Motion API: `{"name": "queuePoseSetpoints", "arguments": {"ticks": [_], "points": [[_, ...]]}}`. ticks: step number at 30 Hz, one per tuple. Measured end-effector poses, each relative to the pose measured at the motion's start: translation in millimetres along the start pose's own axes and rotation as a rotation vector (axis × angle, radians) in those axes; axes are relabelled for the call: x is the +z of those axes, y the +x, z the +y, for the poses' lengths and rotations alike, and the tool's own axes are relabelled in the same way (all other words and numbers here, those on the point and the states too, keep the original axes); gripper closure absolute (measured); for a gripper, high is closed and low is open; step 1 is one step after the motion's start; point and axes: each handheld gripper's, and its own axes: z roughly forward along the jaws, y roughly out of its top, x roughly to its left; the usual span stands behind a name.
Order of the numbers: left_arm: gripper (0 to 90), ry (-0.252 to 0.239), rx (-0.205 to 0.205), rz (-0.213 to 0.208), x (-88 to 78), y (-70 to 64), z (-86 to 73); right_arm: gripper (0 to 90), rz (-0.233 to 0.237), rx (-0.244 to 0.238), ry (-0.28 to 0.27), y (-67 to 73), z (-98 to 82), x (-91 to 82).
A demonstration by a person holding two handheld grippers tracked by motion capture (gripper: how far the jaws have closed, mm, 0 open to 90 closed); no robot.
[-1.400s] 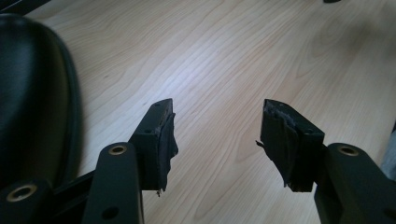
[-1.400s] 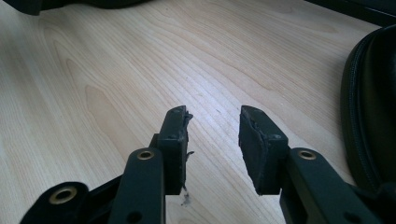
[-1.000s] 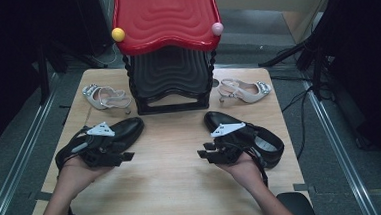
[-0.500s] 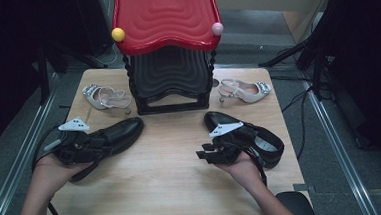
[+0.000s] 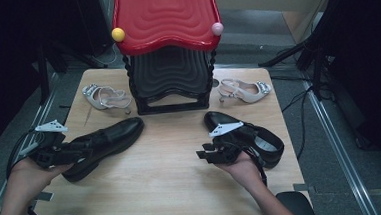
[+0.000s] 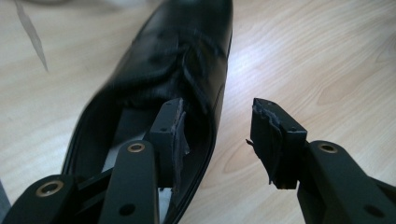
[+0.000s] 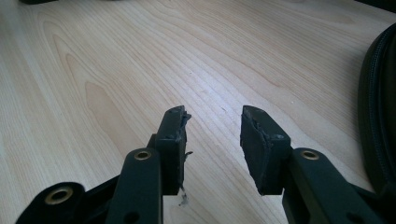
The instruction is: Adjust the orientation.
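Observation:
Two black leather shoes lie on the wooden table (image 5: 172, 163). The left shoe (image 5: 105, 142) (image 6: 177, 56) points toward the back right. My left gripper (image 5: 78, 150) (image 6: 217, 109) is at its heel end. One jaw sits inside the shoe's opening and the other outside over the table, with the side wall between them. These jaws have just been closing, and a gap still shows beside the outer pad. My right gripper (image 5: 204, 156) (image 7: 212, 114) stands open over bare wood, just left of the right shoe (image 5: 260, 138) (image 7: 378, 102).
A stack of red (image 5: 165, 14) and black (image 5: 169, 81) plastic stools stands at the back centre. A silver heeled sandal lies on each side of it, one on the left (image 5: 105, 97) and one on the right (image 5: 245, 90). Dark floor and cables surround the table.
My left gripper has moved left along the left shoe, from over its middle to its heel end. The right hand and its gripper have kept still.

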Motion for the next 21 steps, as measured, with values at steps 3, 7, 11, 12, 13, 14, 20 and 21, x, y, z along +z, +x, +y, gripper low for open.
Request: {"name": "queuePoseSetpoints", "arguments": {"ticks": [3, 7, 11, 12, 13, 14, 20, 21], "points": [[55.5, 0.041, -0.011, -0.002, 9.3, 3.6, -2.3, 61.8, 0.001, -0.001, 0.001, 0.3, 0.0, 0.4], [57.7, 0.073, 0.003, 0.014, 25.8, 0.4, 2.0, 61.6, 0.000, -0.001, 0.005, 0.4, -0.1, 1.2], [62.5, 0.114, 0.022, 0.015, 38.5, -2.8, 9.2, 61.6, 0.000, -0.002, 0.008, 0.0, -0.1, 2.1], [64.8, 0.117, 0.021, 0.023, 40.6, -2.8, 9.7, 61.6, 0.000, -0.001, 0.009, 0.0, -0.1, 2.3], [67.7, 0.118, 0.023, 0.026, 42.6, -2.4, 10.1, 61.6, 0.001, -0.001, 0.010, 0.0, -0.1, 2.3], [69.4, 0.108, 0.027, 0.009, 43.6, -1.4, 10.2, 61.6, 0.002, 0.000, 0.010, 0.1, -0.2, 2.4], [81.2, 0.071, 0.046, -0.049, 42.3, 0.8, 10.0, 61.6, 0.003, 0.006, 0.011, -0.5, -0.2, 2.7], [81.8, 0.066, 0.043, -0.051, 42.1, -0.9, 10.8, 61.5, 0.003, 0.006, 0.010, -0.6, -0.3, 2.7]]}}
